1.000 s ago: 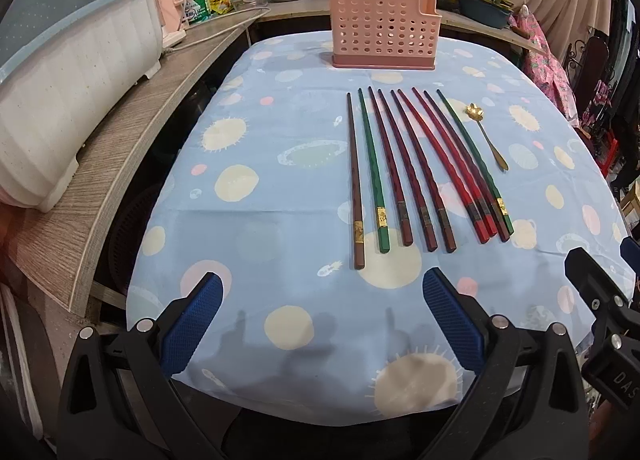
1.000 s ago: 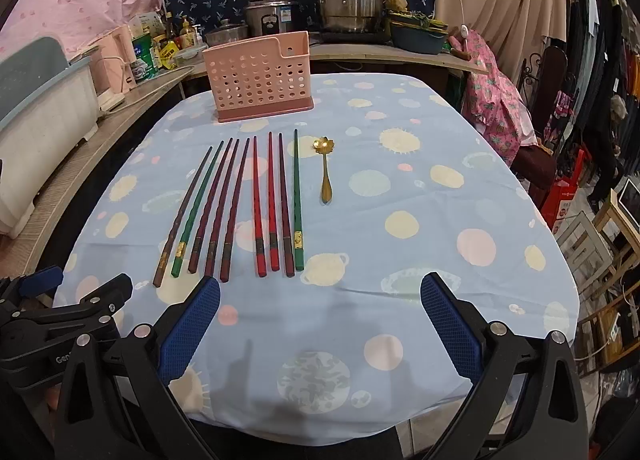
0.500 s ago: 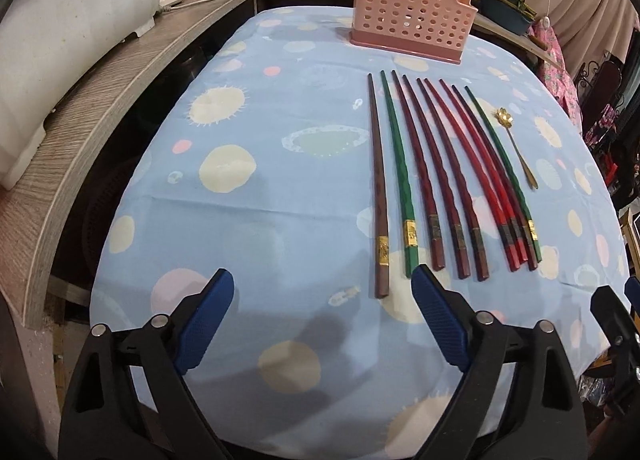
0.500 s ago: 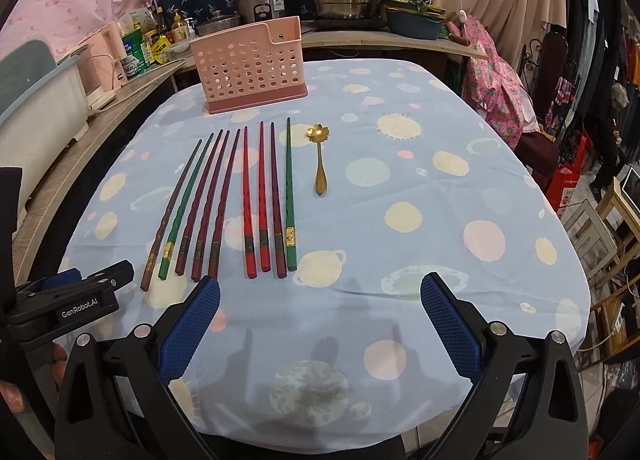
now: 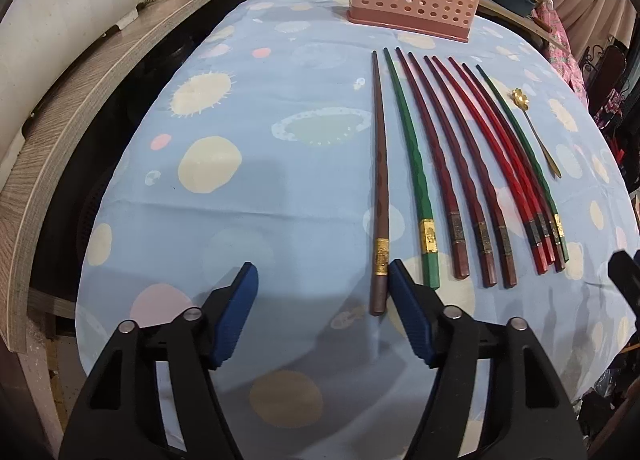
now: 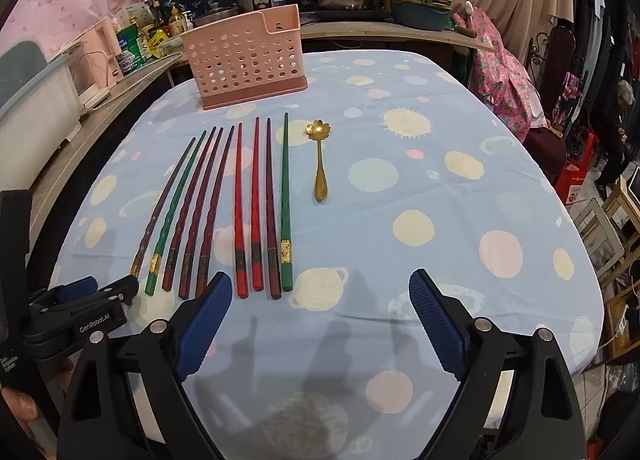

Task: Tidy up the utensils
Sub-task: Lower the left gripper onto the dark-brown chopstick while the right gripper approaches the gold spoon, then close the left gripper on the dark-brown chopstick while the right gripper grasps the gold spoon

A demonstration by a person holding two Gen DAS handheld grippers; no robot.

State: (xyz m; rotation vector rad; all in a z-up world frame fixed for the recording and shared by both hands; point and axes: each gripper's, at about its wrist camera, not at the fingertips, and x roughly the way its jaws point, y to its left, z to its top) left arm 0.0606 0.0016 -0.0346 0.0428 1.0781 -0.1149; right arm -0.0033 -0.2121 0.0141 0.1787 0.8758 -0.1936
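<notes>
I have the left gripper point(image 5: 322, 288) tipped steeply down over the near table edge, jaws closing with nothing clamped; the brown chopstick point(image 5: 380, 188) has its butt end just inside my right-hand pad. My right gripper point(image 6: 320, 292) points down too, jaws closing, empty, with the red chopsticks point(image 6: 248, 216) and a green chopstick point(image 6: 285, 204) just ahead. The gold spoon point(image 6: 320, 164) lies further out, the pink holder point(image 6: 246, 60) beyond. In the right view the left gripper hides the brown butt.
</notes>
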